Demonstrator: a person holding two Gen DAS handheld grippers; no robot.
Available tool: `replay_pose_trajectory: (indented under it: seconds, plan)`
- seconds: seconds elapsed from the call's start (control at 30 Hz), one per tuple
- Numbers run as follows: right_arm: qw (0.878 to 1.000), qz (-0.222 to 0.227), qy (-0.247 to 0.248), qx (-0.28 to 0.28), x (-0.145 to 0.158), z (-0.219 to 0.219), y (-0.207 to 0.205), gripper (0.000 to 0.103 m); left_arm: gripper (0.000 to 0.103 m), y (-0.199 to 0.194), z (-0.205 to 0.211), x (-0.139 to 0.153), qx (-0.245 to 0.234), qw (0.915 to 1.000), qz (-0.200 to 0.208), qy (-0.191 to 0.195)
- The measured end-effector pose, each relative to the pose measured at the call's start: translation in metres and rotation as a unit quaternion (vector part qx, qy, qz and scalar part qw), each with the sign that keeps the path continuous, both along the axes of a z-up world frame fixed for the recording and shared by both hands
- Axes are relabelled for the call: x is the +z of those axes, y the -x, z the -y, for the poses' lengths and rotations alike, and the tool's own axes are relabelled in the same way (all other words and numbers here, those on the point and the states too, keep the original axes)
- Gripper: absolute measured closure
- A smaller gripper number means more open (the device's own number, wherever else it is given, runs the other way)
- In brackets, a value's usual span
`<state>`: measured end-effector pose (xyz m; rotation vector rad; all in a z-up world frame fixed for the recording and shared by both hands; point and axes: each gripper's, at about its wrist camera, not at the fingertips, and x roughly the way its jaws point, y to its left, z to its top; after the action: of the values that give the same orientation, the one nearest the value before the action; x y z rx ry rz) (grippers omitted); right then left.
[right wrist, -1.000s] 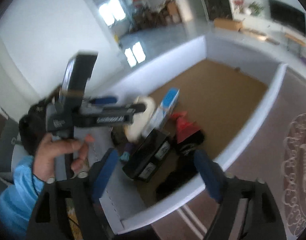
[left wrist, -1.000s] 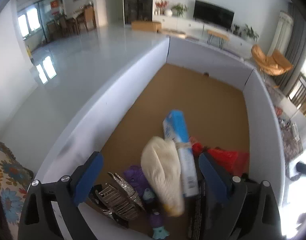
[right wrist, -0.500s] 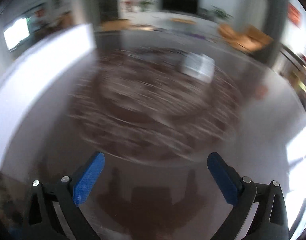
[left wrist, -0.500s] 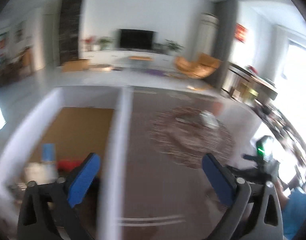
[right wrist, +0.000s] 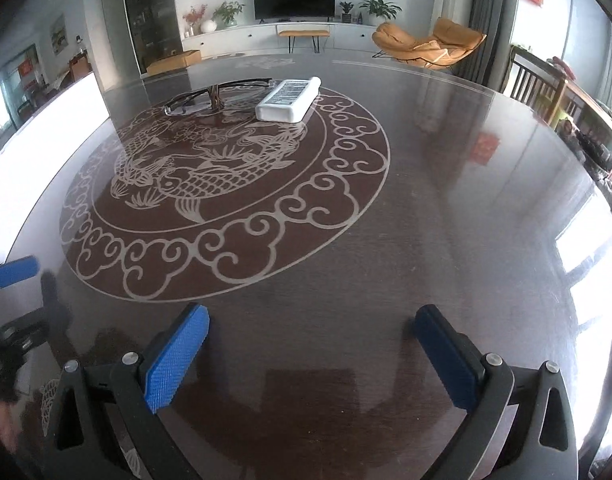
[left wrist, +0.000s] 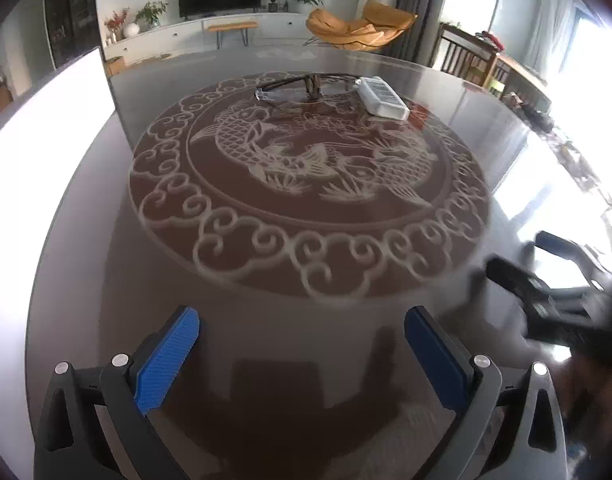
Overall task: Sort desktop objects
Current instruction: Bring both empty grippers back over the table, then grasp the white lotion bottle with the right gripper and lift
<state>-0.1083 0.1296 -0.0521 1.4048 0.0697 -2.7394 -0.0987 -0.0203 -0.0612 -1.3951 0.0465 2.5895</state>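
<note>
Both tools hang over a dark, glossy tabletop (left wrist: 86, 240) with a round fish-and-cloud pattern (left wrist: 306, 184) set into it. The left tool (left wrist: 302, 354) has its blue pads spread as wide as they go, with nothing between them, only bare tabletop below. The right tool (right wrist: 311, 354) is likewise fully spread and holds nothing.

On the far side of the pattern lie a pair of glasses (left wrist: 302, 86) and, just to their right, a white remote (left wrist: 381, 98); the two sit close together, and whether they touch is hard to tell. In the right wrist view the glasses (right wrist: 214, 96) lie left of the remote (right wrist: 290, 100).

The whole near and middle stretch of the tabletop is open. A white wall panel (left wrist: 66, 112) stands along the left edge. On the right the tabletop curves away to its rim (right wrist: 565, 152), with wooden chairs (right wrist: 533, 84) beyond. The right tool shows blurred at the right edge of the left wrist view (left wrist: 545, 300).
</note>
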Motion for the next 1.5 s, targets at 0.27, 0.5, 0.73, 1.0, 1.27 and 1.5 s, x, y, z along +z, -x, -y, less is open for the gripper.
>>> replay_pose_trajectory:
  seconds: [0.27,0.5,0.73,1.0,1.27,1.5]
  plan:
    - [1.0,0.0,0.0,0.0,-0.001,0.0,0.0,0.0,0.0,0.03,-0.011,-0.007,0.008,0.9994,-0.014,0.031]
    - [1.0,0.0,0.0,0.0,0.0,0.0,0.0,0.0,0.0,0.03,-0.01,-0.009,0.011,0.9993,-0.017,0.03]
    - [1.0,0.0,0.0,0.0,-0.001,0.0,0.0,0.0,0.0,0.041,-0.008,-0.011,0.008,0.9994,-0.014,0.031]
    - [1.0,0.0,0.0,0.0,-0.001,0.0,0.0,0.0,0.0,0.058,0.003,-0.01,0.019,0.9992,-0.015,0.031]
    - [1.0,0.0,0.0,0.0,-0.001,0.001,0.0,0.0,0.0,0.058,0.003,-0.01,0.019,0.9993,-0.015,0.03]
    - [1.0,0.001,-0.001,0.001,-0.002,0.0,-0.001,0.0,0.0,0.058,0.004,-0.01,0.019,0.9993,-0.015,0.03]
